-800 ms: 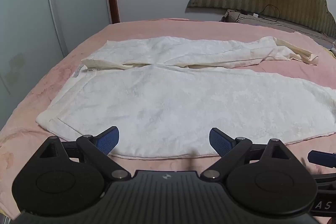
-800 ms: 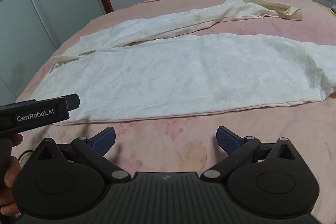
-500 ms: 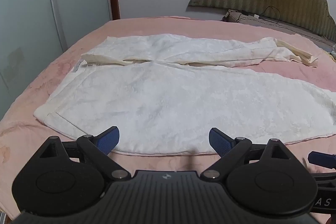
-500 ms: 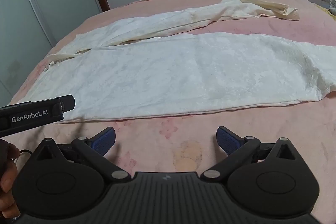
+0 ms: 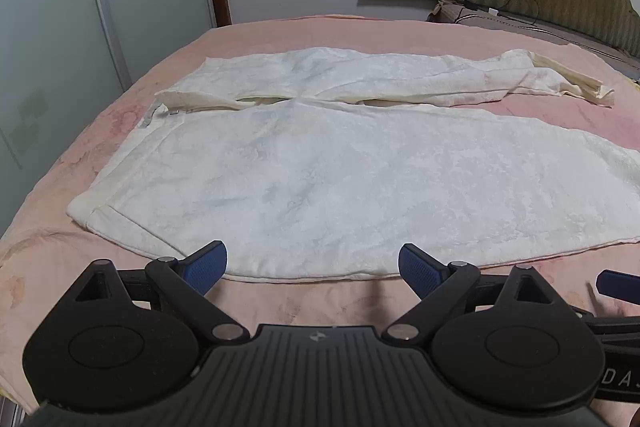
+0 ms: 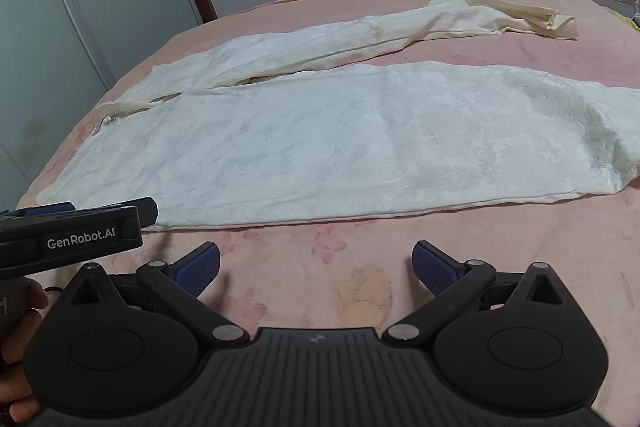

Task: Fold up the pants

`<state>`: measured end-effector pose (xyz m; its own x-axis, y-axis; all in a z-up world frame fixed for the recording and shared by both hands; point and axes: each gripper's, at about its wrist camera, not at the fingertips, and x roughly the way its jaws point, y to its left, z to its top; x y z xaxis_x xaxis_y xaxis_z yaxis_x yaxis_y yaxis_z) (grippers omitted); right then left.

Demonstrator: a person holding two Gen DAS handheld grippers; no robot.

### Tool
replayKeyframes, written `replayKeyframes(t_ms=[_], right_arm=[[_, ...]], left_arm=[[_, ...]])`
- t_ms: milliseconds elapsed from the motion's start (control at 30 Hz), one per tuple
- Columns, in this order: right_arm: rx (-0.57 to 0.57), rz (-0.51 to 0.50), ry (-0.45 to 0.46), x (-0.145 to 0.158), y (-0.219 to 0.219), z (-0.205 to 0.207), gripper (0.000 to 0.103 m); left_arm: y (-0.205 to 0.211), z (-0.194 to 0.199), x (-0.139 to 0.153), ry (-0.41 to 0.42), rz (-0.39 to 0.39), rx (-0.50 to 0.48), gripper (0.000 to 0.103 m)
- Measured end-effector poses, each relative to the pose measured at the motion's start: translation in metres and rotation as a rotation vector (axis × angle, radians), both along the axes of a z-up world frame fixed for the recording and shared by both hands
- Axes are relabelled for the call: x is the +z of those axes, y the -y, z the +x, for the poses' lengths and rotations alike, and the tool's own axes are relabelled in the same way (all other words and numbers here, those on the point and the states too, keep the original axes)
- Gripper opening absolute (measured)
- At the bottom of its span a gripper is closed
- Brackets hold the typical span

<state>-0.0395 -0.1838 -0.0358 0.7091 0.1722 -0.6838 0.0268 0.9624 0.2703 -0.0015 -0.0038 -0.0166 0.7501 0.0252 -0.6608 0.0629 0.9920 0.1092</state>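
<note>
Both views are lit dimly and evenly from overhead — no glare is seen. Soft, short shadows are cast on the pink bedspread (image 6: pixel 360 267) beneath the right gripper (image 6: pixel 316 265) and the left gripper (image 5: pixel 314 263). Strong fisheye bending is seen at the edges, with dark vignetted corners. The white pants (image 5: pixel 340 179) are rendered slightly soft, with a bluish cast.

Textured white cloth pants (image 5: pixel 340 179), matt pink bedspread (image 6: pixel 360 267)
</note>
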Motion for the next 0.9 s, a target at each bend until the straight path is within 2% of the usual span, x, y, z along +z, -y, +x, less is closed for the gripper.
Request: replayKeyframes(t_ms=[900], right_arm=[[0.037,0.014,0.008,-0.0005,-0.0017,-0.0015,0.103]], left_arm=[[-0.0024,0.0018,0.0008,-0.011,-0.003,0.005,0.095]])
